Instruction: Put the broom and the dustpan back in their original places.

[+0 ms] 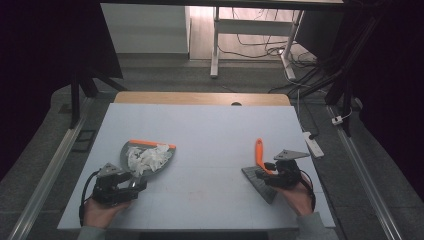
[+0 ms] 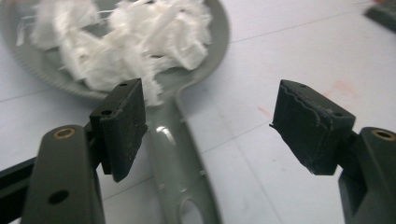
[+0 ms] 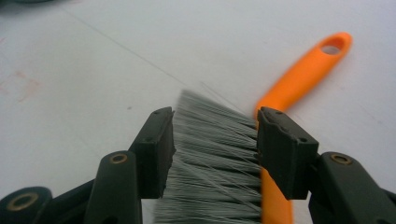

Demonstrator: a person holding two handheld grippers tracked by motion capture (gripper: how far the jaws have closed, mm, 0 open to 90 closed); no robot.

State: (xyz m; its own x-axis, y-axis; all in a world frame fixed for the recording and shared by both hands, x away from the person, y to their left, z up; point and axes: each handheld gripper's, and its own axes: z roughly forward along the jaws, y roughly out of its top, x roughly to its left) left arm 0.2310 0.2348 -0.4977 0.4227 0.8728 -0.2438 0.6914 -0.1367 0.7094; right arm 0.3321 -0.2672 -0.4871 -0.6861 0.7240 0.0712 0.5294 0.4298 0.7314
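A grey dustpan with an orange front edge lies at the left of the table, and white paper scraps are heaped in it. My left gripper sits just short of its near end. In the left gripper view the left gripper is open; the dustpan handle lies under the gap, close to the left jaw, and no pad touches it. At the right lies a brush with an orange handle and grey bristles. My right gripper is shut across the brush head, one pad on the bristles, the other on the orange back.
The white tabletop has bare room between the dustpan and the brush. A wooden strip runs along its far edge. A white power strip lies on the floor off the table's right side, with cables and desk legs beyond.
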